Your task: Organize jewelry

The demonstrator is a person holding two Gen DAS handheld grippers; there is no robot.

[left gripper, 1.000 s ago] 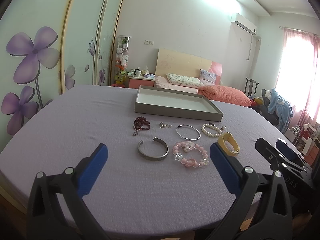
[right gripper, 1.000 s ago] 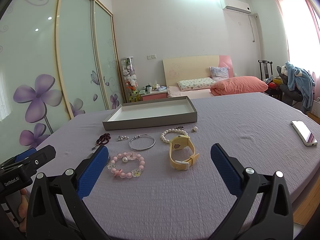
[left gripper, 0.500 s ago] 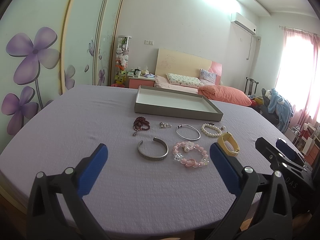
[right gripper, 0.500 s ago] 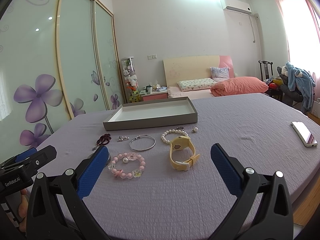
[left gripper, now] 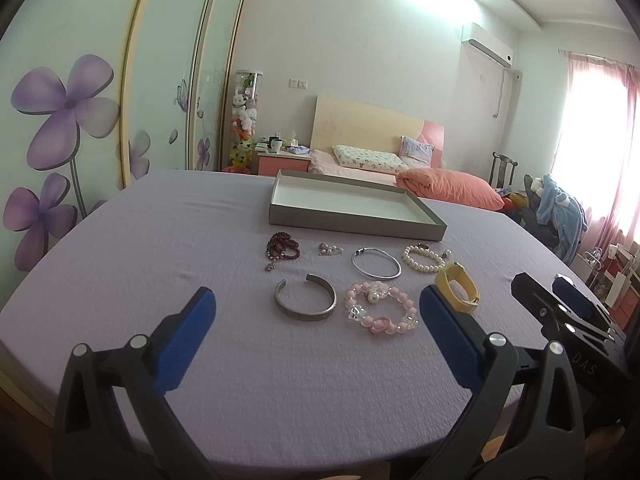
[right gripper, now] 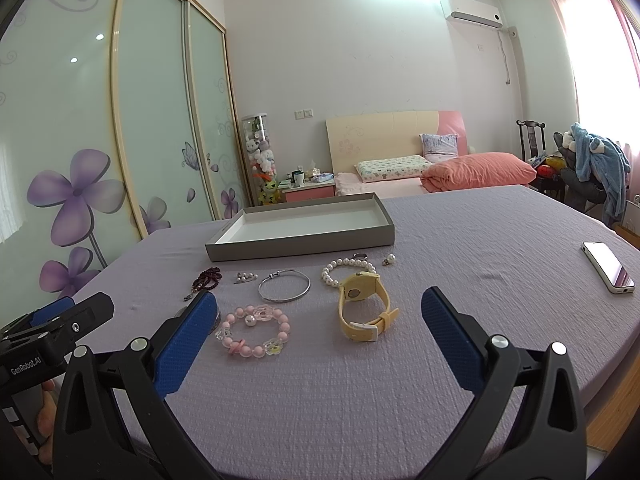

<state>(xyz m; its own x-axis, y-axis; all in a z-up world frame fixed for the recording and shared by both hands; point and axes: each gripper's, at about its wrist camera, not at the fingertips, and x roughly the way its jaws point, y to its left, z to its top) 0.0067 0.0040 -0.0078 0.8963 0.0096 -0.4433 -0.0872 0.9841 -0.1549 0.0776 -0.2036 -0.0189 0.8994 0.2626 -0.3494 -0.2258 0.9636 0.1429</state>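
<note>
Jewelry lies loose on a lilac tablecloth in front of a shallow grey tray (left gripper: 352, 227) (right gripper: 300, 247) with a white, bare floor. From left: dark red beads (left gripper: 282, 247), small earrings (left gripper: 329, 249), a thin silver bangle (left gripper: 376, 268) (right gripper: 284, 286), a pearl bracelet (left gripper: 423, 259) (right gripper: 347, 271), a yellow watch (left gripper: 457, 293) (right gripper: 362, 307). Nearer lie a silver cuff (left gripper: 305, 302) and a pink bead bracelet (left gripper: 380, 313) (right gripper: 253, 330). My left gripper (left gripper: 316, 334) hangs open short of the cuff. My right gripper (right gripper: 320, 332) is open short of the watch. Neither holds anything.
A white phone (right gripper: 608, 267) lies at the table's right side. A ring (right gripper: 360, 256) and a small pearl earring (right gripper: 389, 259) rest by the tray's front right corner. A bed, a bedside table and sliding wardrobe doors stand behind the table.
</note>
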